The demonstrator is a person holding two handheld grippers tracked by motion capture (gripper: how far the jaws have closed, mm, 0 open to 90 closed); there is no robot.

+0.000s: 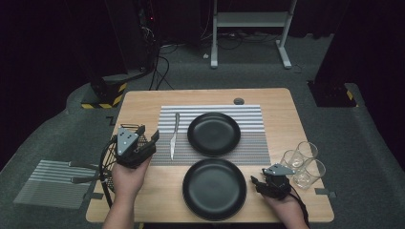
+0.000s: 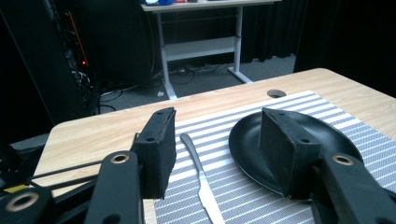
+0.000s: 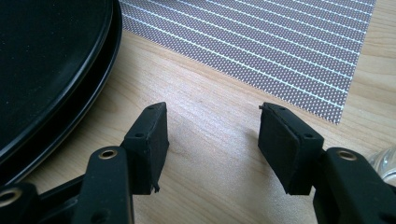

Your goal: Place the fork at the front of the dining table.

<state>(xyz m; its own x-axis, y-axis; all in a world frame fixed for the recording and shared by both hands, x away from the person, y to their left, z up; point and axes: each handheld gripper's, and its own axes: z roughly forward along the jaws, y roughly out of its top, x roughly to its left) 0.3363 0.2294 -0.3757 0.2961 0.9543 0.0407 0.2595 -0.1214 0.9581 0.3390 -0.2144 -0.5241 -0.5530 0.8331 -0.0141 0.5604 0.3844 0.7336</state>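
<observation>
A: Nearest, the left claw point(image 2: 215, 154) gapes with nothing between its jaws.
B: And the knife point(image 2: 201, 179)?
A: Slim, silver, flat on the striped mat point(image 2: 243, 191), just beside the far black plate point(image 2: 247, 140).
B: The right claw point(image 3: 212, 149)?
A: Jaws apart over bare desk point(image 3: 210, 126), near the closer plate point(image 3: 42, 70).
</observation>
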